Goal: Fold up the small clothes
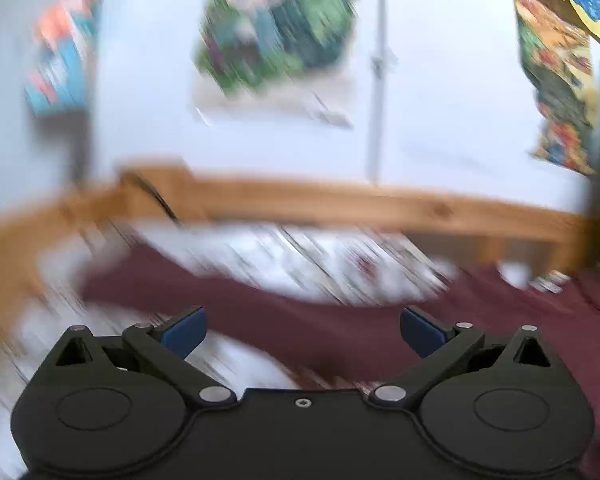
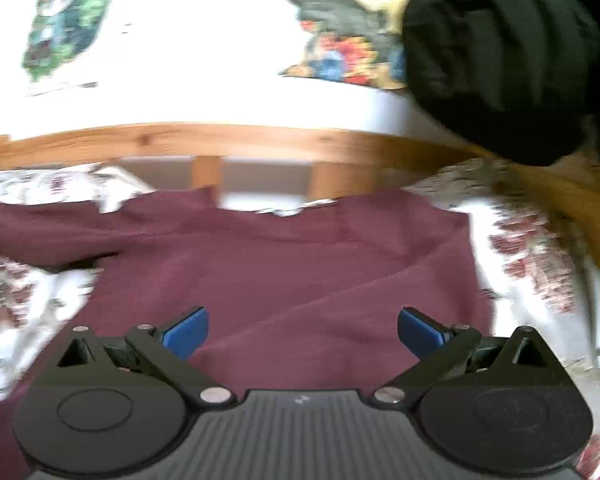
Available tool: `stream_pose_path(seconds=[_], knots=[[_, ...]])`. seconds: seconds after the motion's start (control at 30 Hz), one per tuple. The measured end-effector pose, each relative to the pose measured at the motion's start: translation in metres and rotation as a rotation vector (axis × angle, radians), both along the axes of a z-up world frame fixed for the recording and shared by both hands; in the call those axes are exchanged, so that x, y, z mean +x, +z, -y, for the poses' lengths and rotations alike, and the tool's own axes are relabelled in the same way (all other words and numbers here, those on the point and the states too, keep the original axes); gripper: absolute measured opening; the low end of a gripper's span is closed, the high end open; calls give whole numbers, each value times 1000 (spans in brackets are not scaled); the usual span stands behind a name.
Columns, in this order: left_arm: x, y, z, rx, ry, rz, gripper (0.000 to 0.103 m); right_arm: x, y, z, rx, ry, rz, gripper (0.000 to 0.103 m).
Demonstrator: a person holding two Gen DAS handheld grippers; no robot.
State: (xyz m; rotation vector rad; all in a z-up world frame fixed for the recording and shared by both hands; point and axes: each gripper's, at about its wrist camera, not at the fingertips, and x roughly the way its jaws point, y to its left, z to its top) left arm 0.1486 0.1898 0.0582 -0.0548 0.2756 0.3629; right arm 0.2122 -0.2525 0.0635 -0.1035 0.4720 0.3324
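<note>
A maroon shirt [image 2: 284, 264] lies spread on a floral bedsheet [image 2: 540, 264], one sleeve stretched out to the left and the other side folded in over the body. My right gripper [image 2: 303, 334] hovers over its lower part, blue pads wide apart, nothing between them. In the blurred left wrist view the same maroon shirt [image 1: 300, 320] runs across below my left gripper [image 1: 303, 334]. That gripper is open too, and its blue fingertips [image 1: 186, 332] hold nothing.
A wooden bed rail [image 2: 228, 140] runs along the far side of the bed, below a white wall with colourful posters [image 1: 276, 28]. A black-sleeved arm [image 2: 500, 48] fills the upper right of the right wrist view. A grey pole [image 1: 378, 92] stands against the wall.
</note>
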Motion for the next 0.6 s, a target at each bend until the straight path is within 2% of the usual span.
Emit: stream_pose_path(seconds=[0.07,0.17,0.27,0.37,0.43,0.5,0.6], knots=[[-4,16,-19,98,35,9,102,-8,1,-15,-14,57,4,103],[-4,25,-38,204,66,-20,102,-22,4,-35,-55,135,33,103],[7,21,-44,290,12,-48,102,-33,8,-46,-91,201,75,103],[30,19,-48,298,-141,-179,102,-40,12,-51,-117,219,113,103],[43,18,-56,290,-209,-264,101,-40,13,-52,-110,223,132,103],[54,16,-64,307,-248,-336,101,-39,13,-49,-92,221,141,103],[69,20,-82,292,-267,-497,100,-36,10,-46,-59,220,115,103]])
